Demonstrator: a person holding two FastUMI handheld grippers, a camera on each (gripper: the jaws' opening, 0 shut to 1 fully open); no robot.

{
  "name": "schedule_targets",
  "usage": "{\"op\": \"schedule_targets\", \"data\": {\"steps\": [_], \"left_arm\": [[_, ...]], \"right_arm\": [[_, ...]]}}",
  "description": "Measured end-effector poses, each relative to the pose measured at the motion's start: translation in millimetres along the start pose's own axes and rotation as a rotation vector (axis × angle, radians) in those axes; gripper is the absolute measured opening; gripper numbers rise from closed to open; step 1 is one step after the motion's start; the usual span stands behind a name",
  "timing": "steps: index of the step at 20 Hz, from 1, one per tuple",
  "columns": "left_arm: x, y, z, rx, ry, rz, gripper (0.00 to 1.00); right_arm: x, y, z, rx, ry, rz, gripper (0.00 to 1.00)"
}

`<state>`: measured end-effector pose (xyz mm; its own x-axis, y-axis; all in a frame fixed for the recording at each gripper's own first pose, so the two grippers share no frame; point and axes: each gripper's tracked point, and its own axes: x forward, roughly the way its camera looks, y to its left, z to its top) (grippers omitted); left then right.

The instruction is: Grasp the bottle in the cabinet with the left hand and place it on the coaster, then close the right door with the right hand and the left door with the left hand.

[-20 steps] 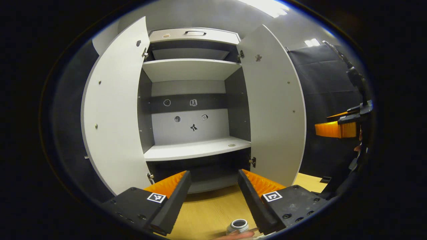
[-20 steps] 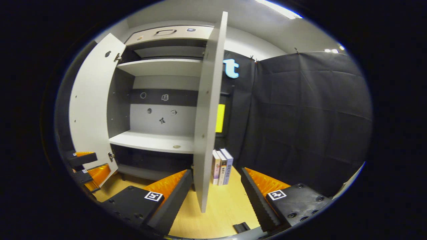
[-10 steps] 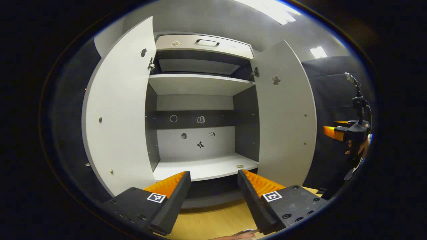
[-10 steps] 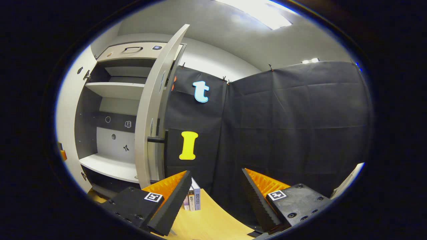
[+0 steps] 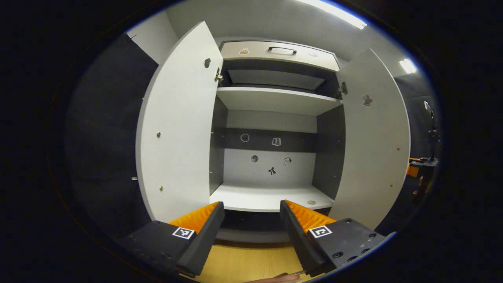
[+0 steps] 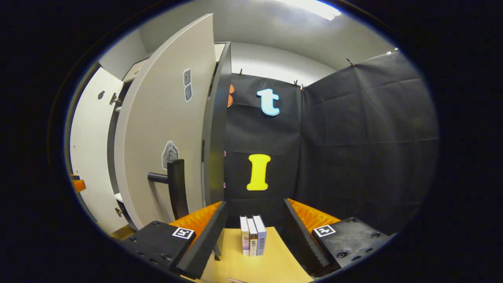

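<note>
- In the left gripper view, the left gripper [image 5: 248, 236] sits at the bottom centre with its jaws spread apart and nothing between them.
- Past it, mid-frame, stands the cabinet [image 5: 275, 98] with both doors open: the left door [image 5: 178, 129] swings out at centre left, the right door [image 5: 373, 141] at centre right.
- The lower shelf [image 5: 267, 198], just above the fingers, is bare apart from a small round mark near its right end; the bottle cannot be made out in either view.
- At the far right edge of that view the right gripper [image 5: 418, 171] is partly seen, held by a hand [image 5: 422, 184].
- In the right gripper view, the right gripper [image 6: 251, 239] at bottom centre has its jaws apart, holding nothing.
- The right door's outer face [image 6: 165, 129] fills the left of centre, its dark handle [image 6: 173, 184] just above the gripper's left finger [image 6: 204, 232]; whether they touch cannot be told.
- Three upright books [image 6: 253, 235] stand on the wooden tabletop [image 6: 271, 263] between the fingers, farther off.
</note>
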<state>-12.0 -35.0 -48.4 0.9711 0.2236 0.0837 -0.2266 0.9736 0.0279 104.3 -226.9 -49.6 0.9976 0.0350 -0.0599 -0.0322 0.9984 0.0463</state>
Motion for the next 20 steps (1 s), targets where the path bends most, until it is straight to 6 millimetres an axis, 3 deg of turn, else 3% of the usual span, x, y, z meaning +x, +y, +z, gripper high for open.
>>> {"op": "schedule_targets", "data": {"steps": [5, 10, 14, 20], "left_arm": [[-13.5, 14.7, 3.2, 0.06, -0.001, 0.129, 0.9], [-29.8, 24.7, 9.2, 0.058, -0.011, 0.141, 0.9], [-39.8, 54.0, 22.1, 0.092, -0.026, 0.142, 0.9], [-48.6, 107.3, 26.7, 0.07, -0.038, 0.127, 0.9]], "right_arm": [[3.9, 19.1, 3.6, -0.001, -0.017, 0.077, 0.94], [1.8, 42.7, -0.3, 0.009, -0.001, 0.11, 0.94], [-5.2, 65.1, 0.4, -0.019, -0.007, 0.082, 0.94], [-6.0, 117.6, -0.6, -0.064, -0.028, 0.038, 0.94]]}}
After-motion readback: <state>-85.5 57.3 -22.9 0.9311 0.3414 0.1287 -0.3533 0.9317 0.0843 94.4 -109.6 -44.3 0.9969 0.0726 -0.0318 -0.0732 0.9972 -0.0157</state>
